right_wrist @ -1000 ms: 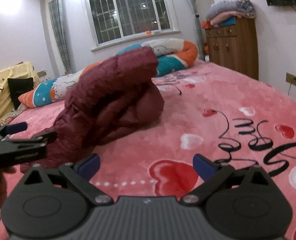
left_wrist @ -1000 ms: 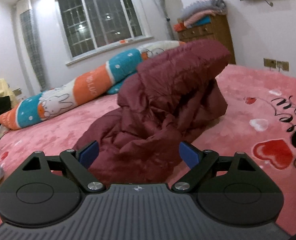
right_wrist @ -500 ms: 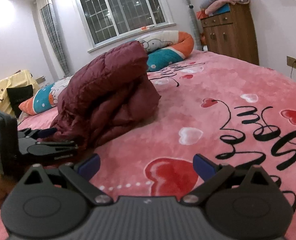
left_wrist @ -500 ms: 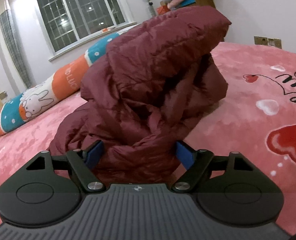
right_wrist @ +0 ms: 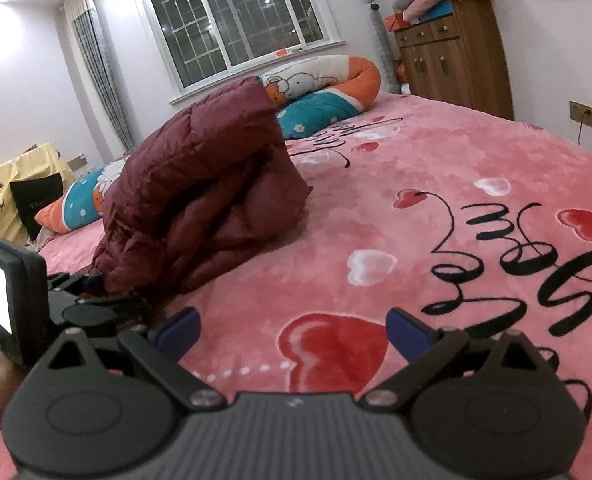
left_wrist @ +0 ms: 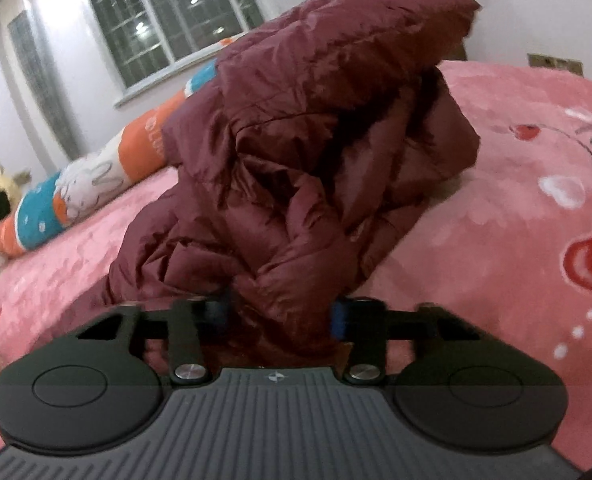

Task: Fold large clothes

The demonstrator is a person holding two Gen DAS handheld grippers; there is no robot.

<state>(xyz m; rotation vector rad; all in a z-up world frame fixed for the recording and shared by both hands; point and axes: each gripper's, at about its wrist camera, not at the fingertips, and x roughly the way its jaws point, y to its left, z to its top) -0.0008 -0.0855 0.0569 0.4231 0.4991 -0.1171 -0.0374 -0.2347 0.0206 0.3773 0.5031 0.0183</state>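
Note:
A dark red puffer jacket (left_wrist: 315, 152) lies in a crumpled heap on the pink bed, also in the right wrist view (right_wrist: 200, 196). My left gripper (left_wrist: 280, 312) has its blue pads closed in on a fold at the jacket's near edge; it also shows from the side in the right wrist view (right_wrist: 92, 288). My right gripper (right_wrist: 292, 330) is open and empty, low over the blanket to the right of the jacket, apart from it.
A pink blanket (right_wrist: 435, 168) with red hearts and black lettering covers the bed. A long orange, teal and white rabbit bolster (right_wrist: 319, 92) lies behind the jacket under the window. A wooden cabinet (right_wrist: 455, 60) with folded blankets stands at the far right.
My left gripper has moved forward into the jacket and its jaws have closed on the near fold. My right gripper has stayed open and shifted only slightly.

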